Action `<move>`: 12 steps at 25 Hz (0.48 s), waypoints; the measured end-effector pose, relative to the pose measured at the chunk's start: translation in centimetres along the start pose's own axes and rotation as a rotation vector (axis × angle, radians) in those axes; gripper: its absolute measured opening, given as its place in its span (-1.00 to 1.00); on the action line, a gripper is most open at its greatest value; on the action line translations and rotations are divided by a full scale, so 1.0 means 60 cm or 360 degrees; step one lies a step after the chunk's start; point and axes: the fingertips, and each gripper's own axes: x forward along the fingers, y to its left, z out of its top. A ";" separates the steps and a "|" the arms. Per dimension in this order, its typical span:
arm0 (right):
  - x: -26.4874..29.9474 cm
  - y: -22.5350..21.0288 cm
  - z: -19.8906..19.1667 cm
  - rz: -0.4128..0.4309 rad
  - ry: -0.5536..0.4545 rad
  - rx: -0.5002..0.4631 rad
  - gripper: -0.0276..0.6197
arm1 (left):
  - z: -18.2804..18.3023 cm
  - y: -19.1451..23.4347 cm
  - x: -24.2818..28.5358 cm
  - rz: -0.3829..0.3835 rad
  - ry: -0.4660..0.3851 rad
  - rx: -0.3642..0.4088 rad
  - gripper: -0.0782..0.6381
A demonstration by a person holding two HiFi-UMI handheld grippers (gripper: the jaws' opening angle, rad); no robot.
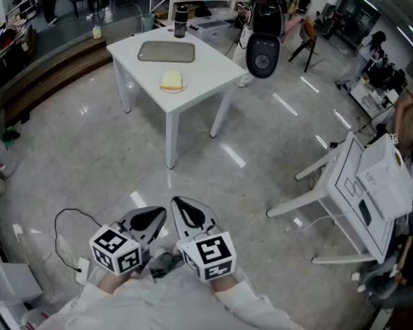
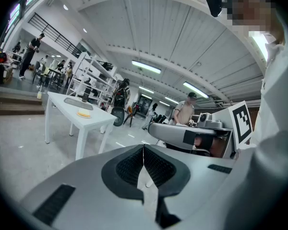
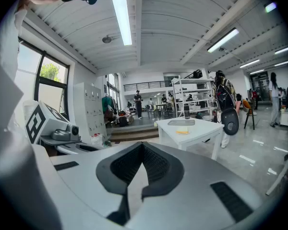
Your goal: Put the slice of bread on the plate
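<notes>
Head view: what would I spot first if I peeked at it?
First comes the white table, standing alone on the shiny floor. A slice of bread lies on a small plate near the table's front edge, with a grey tray behind it. At the bottom of the picture, the left gripper and the right gripper sit side by side, both shut and empty, far from the table.

Head view downward, gripper views level, table (image 1: pixel 213 74) shared
</notes>
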 end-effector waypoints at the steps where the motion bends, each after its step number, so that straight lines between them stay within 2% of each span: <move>1: 0.001 0.004 -0.001 0.0009 0.0002 0.0002 -0.87 | 0.002 0.002 -0.002 0.0017 -0.0014 0.0004 -0.76; 6: 0.004 0.022 -0.009 0.0066 0.0040 -0.0005 -0.87 | 0.014 0.022 -0.016 0.0106 -0.0085 -0.0006 -0.76; 12: 0.003 -0.003 -0.019 0.0056 0.0047 -0.0003 -0.87 | 0.008 0.023 -0.001 0.0128 -0.0072 -0.0024 -0.76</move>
